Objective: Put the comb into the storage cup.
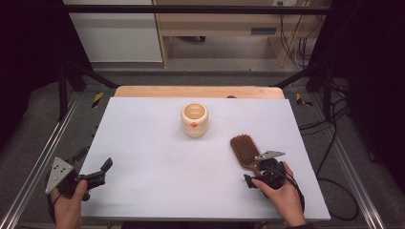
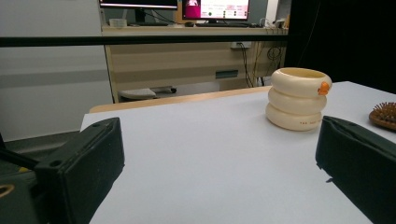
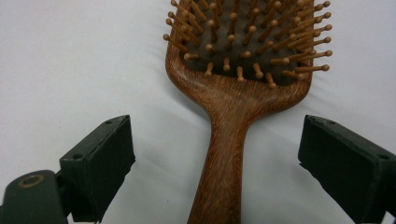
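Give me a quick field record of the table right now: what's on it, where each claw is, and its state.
surface: white table
hairbrush: wooden hairbrush, lying bristles up, right side of table
container: cream ringed holder, upright, centre, apart from the brush
right claw: right claw, open, jaws on either side of the brush handle, not touching it
left claw: left claw, open, holding nothing, at the near left corner of the table
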Demonstrator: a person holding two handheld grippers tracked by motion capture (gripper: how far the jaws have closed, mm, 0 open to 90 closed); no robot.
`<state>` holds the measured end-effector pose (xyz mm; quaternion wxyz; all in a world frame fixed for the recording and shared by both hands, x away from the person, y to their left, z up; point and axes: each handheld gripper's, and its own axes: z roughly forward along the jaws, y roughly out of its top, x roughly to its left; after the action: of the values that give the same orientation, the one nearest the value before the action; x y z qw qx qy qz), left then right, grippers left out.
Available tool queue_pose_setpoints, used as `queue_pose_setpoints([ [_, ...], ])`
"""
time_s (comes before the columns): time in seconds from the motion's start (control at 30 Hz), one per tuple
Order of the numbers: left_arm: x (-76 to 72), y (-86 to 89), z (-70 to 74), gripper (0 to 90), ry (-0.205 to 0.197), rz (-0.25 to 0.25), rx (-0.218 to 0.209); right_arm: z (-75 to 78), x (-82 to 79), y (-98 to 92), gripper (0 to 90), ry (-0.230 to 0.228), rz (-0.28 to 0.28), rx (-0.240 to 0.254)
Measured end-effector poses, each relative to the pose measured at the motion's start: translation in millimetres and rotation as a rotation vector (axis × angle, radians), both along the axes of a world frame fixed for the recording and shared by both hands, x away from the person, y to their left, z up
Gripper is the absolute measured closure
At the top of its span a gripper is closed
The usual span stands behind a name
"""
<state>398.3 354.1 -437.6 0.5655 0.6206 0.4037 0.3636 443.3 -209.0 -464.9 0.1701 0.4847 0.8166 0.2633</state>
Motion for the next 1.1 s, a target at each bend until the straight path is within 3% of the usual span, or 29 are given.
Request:
queue_pose_setpoints([
  [0.47, 0.2, -0.2, -0.2, 1.2, 0.002, 0.0, 0.004, -2.2, 4.0, -0.3, 15.9, 0.025, -0.008, -0.009],
  [0.93, 0.5, -0.2, -0.3, 1.2, 0.003, 0.0, 0.004, -1.3, 11.1, -5.5, 39.1, 0.042, -0.037, -0.004],
  [1.1, 0.5, -0.5, -0.4, 1.2, 0.005, 0.0, 0.005, -0.9, 11.9, -7.8, 42.4, 0.047, -0.04, -0.003],
])
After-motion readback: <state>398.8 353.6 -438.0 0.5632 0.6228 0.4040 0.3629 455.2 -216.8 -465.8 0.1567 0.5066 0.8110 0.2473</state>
